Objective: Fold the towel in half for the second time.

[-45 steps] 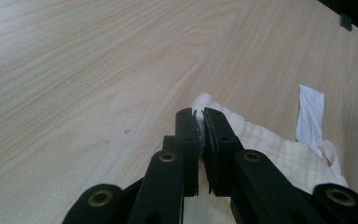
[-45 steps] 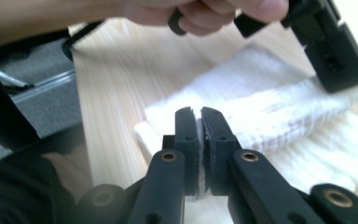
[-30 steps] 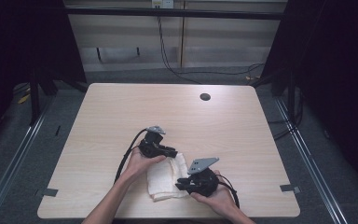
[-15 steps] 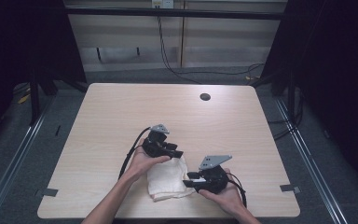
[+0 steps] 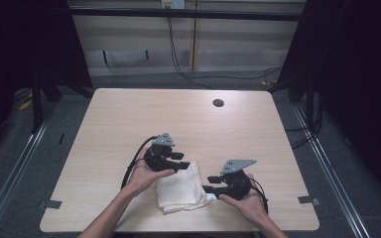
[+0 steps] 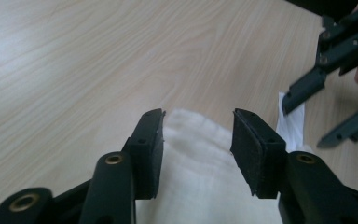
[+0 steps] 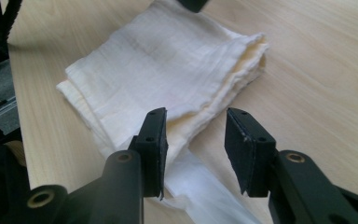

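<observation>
Cream-coloured folded cloth [image 5: 181, 187] sits flat on the wooden table [image 5: 109, 124], close to the near edge and roughly mid-width. There's a small white tag [image 7: 205, 196] poking out of its corner by the right gripper, but I can't read any writing on it, and no brand shows anywhere.

The left gripper [image 5: 184, 166] hovers over the cloth's far-left corner with its jaws parted and nothing pinched between them. The right gripper [image 5: 211, 184] is at the cloth's right edge, jaws likewise parted, pads not pressing on anything.

Compared with a second ago, both sets of jaws have just been opening. Back then they were down on the cloth; now both hands have pulled off it a bit, the right one sliding out toward the right edge.
</observation>
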Demonstrator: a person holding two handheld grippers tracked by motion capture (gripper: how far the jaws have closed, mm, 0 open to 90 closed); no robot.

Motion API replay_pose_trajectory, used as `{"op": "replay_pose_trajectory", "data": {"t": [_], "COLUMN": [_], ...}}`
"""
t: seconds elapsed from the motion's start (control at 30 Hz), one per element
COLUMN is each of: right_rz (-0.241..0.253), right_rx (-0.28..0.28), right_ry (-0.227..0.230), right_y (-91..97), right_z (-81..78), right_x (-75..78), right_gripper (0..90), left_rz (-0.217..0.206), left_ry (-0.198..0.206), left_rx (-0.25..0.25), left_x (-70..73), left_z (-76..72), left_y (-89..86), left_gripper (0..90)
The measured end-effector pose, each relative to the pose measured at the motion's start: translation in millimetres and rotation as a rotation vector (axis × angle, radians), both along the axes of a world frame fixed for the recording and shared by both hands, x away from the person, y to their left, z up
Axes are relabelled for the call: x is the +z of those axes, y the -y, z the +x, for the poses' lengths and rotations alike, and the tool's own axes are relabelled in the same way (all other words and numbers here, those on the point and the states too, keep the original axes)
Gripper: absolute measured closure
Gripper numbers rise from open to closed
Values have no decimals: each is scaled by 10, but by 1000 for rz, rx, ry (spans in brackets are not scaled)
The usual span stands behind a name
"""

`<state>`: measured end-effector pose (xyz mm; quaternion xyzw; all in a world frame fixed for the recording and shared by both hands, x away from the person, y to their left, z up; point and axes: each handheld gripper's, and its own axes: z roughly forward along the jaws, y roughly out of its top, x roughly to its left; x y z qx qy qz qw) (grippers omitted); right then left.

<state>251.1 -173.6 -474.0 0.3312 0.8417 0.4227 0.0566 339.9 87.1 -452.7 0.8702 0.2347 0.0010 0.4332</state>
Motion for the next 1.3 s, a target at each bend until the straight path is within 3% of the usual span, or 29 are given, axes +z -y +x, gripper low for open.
{"op": "replay_pose_trajectory", "data": {"t": [0.13, 0.3, 0.4, 0.53, 0.63, 0.83, 1.1, 1.3], "right_rz": [17, 57, 73, 86, 79, 83, 97, 93], "right_rx": [-15, -67, -75, -100, -110, -148, -191, -235], "right_ry": [16, 60, 69, 90, 92, 107, 118, 113], "right_y": [70, 194, 266, 376, 444, 581, 734, 878], "right_z": [6, 15, 36, 30, 28, 9, -60, -120], "right_x": [60, 182, 245, 316, 340, 365, 316, 265], "right_gripper": [575, 547, 530, 512, 499, 473, 414, 388], "left_rz": [6, -2, -2, 11, 15, 13, 12, 57], "left_ry": [10, 21, 45, 48, 41, 85, 75, 80], "left_rx": [-5, 48, 55, 112, 126, 160, 241, 271], "left_x": [47, 130, 186, 213, 218, 271, 193, 54], "left_z": [-105, -190, -237, -286, -328, -480, -538, -628], "left_y": [-134, -294, -402, -560, -655, -895, -1239, -1432], "left_gripper": [510, 554, 511, 483, 462, 359, 320, 312]}}
